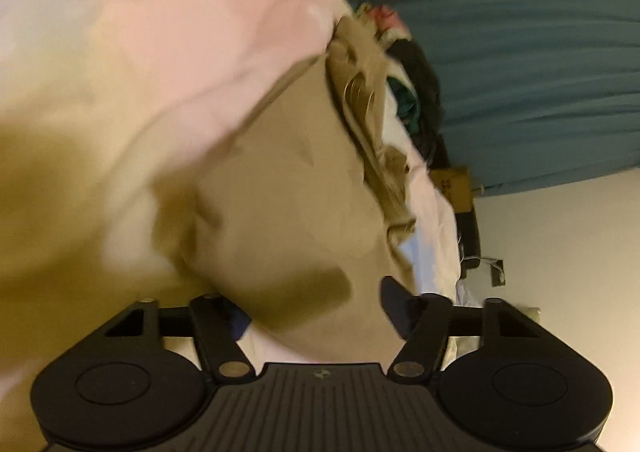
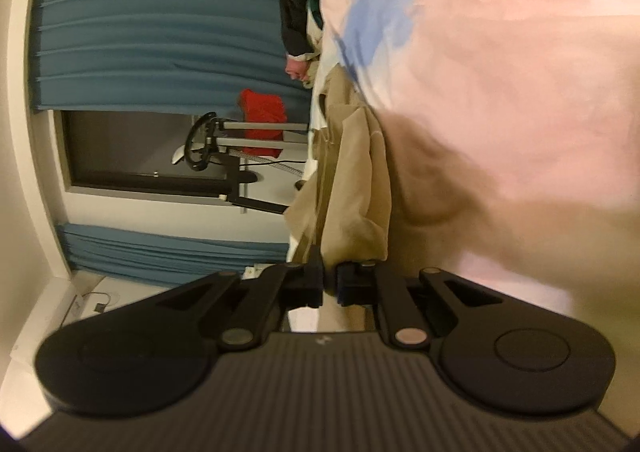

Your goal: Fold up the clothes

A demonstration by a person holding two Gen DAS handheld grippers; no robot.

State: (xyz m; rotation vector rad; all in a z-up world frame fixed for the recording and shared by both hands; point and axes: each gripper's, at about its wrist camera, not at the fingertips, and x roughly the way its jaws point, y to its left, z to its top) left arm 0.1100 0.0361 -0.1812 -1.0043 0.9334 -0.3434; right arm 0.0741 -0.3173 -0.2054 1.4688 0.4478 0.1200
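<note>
A tan garment lies spread on the pale pink bed sheet, its bunched edge running up the right side. My left gripper is open, its jaws wide apart, with the tan cloth lying between and over them. In the right wrist view the same tan garment hangs in folds at the bed's edge. My right gripper is shut on an edge of that tan cloth, the jaws nearly touching. Both views are rolled sideways and blurred.
A pile of dark and coloured clothes sits at the bed's far edge. Blue curtains cover the wall. A red cloth hangs on a metal rack by a window. A cardboard box stands beside the bed.
</note>
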